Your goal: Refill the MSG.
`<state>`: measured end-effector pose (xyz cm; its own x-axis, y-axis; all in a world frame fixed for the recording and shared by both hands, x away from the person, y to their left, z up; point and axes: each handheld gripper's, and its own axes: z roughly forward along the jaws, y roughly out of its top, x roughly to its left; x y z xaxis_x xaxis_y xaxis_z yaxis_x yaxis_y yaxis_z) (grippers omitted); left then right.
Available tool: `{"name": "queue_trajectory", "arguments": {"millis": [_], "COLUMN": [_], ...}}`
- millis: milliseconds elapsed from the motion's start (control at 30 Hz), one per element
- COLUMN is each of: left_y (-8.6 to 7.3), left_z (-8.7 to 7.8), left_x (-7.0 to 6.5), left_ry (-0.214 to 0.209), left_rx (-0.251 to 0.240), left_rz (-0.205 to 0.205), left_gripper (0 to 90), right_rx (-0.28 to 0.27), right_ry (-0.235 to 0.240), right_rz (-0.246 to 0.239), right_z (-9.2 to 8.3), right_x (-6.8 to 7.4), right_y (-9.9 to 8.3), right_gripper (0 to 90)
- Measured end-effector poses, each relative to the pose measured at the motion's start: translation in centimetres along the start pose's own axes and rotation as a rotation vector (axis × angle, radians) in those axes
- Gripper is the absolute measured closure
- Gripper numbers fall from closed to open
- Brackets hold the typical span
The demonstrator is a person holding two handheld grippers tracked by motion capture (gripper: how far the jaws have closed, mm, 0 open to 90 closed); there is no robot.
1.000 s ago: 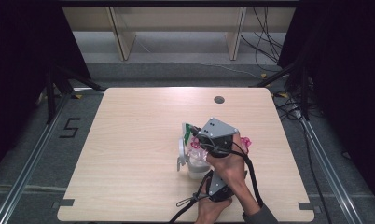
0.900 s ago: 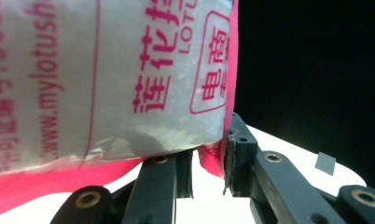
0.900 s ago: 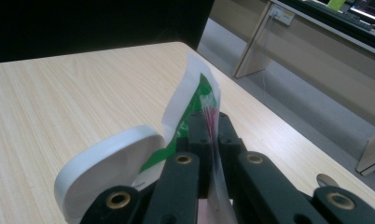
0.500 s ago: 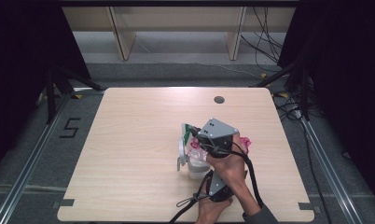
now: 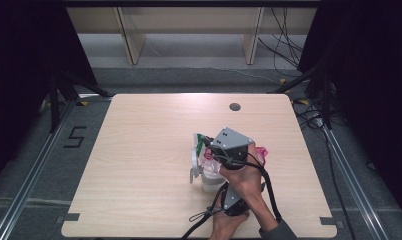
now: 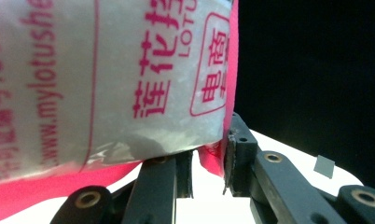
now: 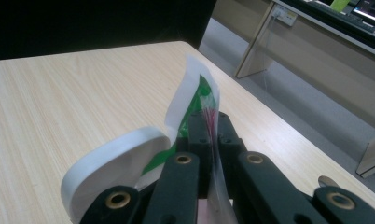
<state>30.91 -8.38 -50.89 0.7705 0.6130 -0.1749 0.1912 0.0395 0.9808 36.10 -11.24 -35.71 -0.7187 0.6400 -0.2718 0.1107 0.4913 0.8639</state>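
Observation:
A frosted plastic bag (image 5: 208,181) with red print and pink edges (image 6: 129,79) is held up off the wooden table (image 5: 149,150), right of the middle. My left gripper (image 6: 209,170) is shut on its pink lower edge and sits under the person's hand in the high view (image 5: 229,192). My right gripper (image 5: 205,148), with the grey plate on top, points toward the far left. Its jaws (image 7: 209,126) are shut on a thin clear edge of the bag. A curled white and green label (image 7: 190,100) stands up beside those jaws.
A small dark round hole (image 5: 234,106) sits in the table near its far edge. Beyond the table stands a shelf unit with wooden legs (image 5: 131,42). Cables (image 5: 289,45) lie on the floor at the back right. Both gripper cables trail off the near edge (image 5: 199,220).

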Motion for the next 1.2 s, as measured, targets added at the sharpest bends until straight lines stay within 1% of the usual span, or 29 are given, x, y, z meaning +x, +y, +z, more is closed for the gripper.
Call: {"name": "queue_trajectory", "arguments": {"millis": [33, 67, 100, 133, 167, 200, 233, 267, 300, 333, 367, 400, 433, 467, 500, 533, 600, 633, 667, 700, 733, 800, 900, 1000, 1033, 1100, 1200], "left_y": [0.02, 0.08, 0.08, 0.09, 0.03, 0.04, 0.01, 0.03, 0.05, 0.02, 0.03, 0.03, 0.01, 0.0, 0.05, 0.07, 0.06, 0.01, -0.01, 0.0, -0.09, -0.08, -0.11, -0.11, -0.1, -0.07, -0.08], "left_z": [-0.06, -0.27, -0.28, -0.3, -0.16, -0.32, -0.25, -0.29, -0.21, -0.04, -0.05, -0.11, -0.1, -0.08, -0.29, -0.33, -0.35, -0.02, 0.02, -0.07, -0.06, 0.0, -0.04, -0.07, -0.07, -0.03, -0.04], "left_x": [0.06, 0.3, 0.31, 0.31, 0.15, 0.31, 0.23, 0.29, 0.23, 0.03, 0.04, 0.11, 0.1, 0.07, 0.31, 0.35, 0.36, 0.16, 0.09, 0.22, -0.01, -0.25, -0.17, -0.2, -0.19, -0.2, -0.18], "left_ry": [-0.005, -0.01, -0.009, -0.011, -0.004, -0.008, -0.004, -0.008, -0.004, -0.001, -0.002, -0.004, -0.001, 0.0, -0.009, -0.009, -0.008, -0.032, -0.031, -0.049, -0.066, -0.053, -0.056, -0.053, -0.054, -0.055, -0.055], "left_rx": [0.007, 0.037, 0.037, 0.038, 0.02, 0.043, 0.033, 0.037, 0.027, -0.004, -0.001, 0.012, 0.011, 0.006, 0.039, 0.042, 0.042, 0.01, 0.007, 0.033, 0.045, 0.015, 0.028, 0.023, 0.024, 0.022, 0.027], "left_rz": [0.009, 0.053, 0.055, 0.056, 0.029, 0.057, 0.045, 0.051, 0.042, 0.006, 0.008, 0.017, 0.015, 0.011, 0.051, 0.06, 0.06, 0.022, 0.012, 0.037, 0.001, -0.037, -0.021, -0.024, -0.024, -0.026, -0.024], "left_gripper": [75.5, 75.6, 75.6, 75.6, 75.5, 75.5, 75.5, 75.5, 75.5, 75.5, 75.5, 75.5, 75.5, 75.5, 75.5, 75.5, 75.5, 75.5, 75.5, 75.3, 75.4, 75.5, 75.4, 75.4, 75.5, 75.5, 75.5], "right_rx": [0.001, -0.003, -0.009, -0.013, -0.012, -0.006, -0.002, -0.001, -0.005, -0.003, -0.01, -0.009, -0.006, -0.004, -0.001, -0.004, -0.009, -0.008, -0.005, -0.001, -0.001, -0.004, -0.007, -0.005, -0.003, -0.012, -0.008], "right_ry": [0.003, 0.006, 0.005, 0.006, 0.005, 0.003, 0.003, 0.001, 0.003, 0.001, 0.001, 0.002, 0.002, 0.0, -0.001, 0.0, 0.007, -0.001, -0.001, 0.001, -0.001, -0.001, 0.001, 0.003, 0.007, 0.003, -0.001], "right_rz": [-0.002, -0.007, 0.003, -0.003, -0.004, -0.001, -0.002, 0.003, -0.01, 0.007, -0.001, -0.001, -0.009, 0.0, 0.011, 0.008, -0.009, -0.006, -0.008, -0.011, -0.013, -0.012, -0.003, -0.011, 0.001, -0.006, 0.007], "right_z": [0.01, -0.04, -0.16, -0.22, -0.2, -0.12, -0.06, 0.0, -0.02, -0.14, -0.14, -0.13, -0.05, -0.02, -0.03, -0.08, -0.12, -0.09, 0.01, 0.11, 0.16, 0.12, -0.01, 0.1, -0.01, -0.09, -0.03], "right_x": [-0.06, -0.12, -0.1, -0.17, -0.15, -0.08, -0.07, 0.0, -0.04, 0.0, -0.05, -0.07, -0.1, -0.06, 0.03, 0.01, -0.04, 0.04, 0.11, 0.16, 0.22, 0.17, 0.07, 0.09, 0.15, 0.07, 0.06], "right_y": [0.0, 0.01, 0.08, 0.1, 0.1, 0.08, 0.02, 0.02, 0.04, 0.08, 0.11, 0.1, 0.05, 0.01, 0.01, 0.04, 0.13, 0.12, 0.09, 0.06, 0.04, 0.08, 0.07, 0.04, 0.09, 0.13, 0.04], "right_gripper": [89.3, 89.3, 89.3, 89.3, 89.3, 89.3, 89.3, 89.3, 89.3, 89.3, 89.3, 89.3, 89.3, 89.3, 89.3, 89.3, 89.2, 89.3, 89.2, 89.3, 89.2, 89.2, 89.3, 89.2, 89.2, 89.2, 89.2]}}
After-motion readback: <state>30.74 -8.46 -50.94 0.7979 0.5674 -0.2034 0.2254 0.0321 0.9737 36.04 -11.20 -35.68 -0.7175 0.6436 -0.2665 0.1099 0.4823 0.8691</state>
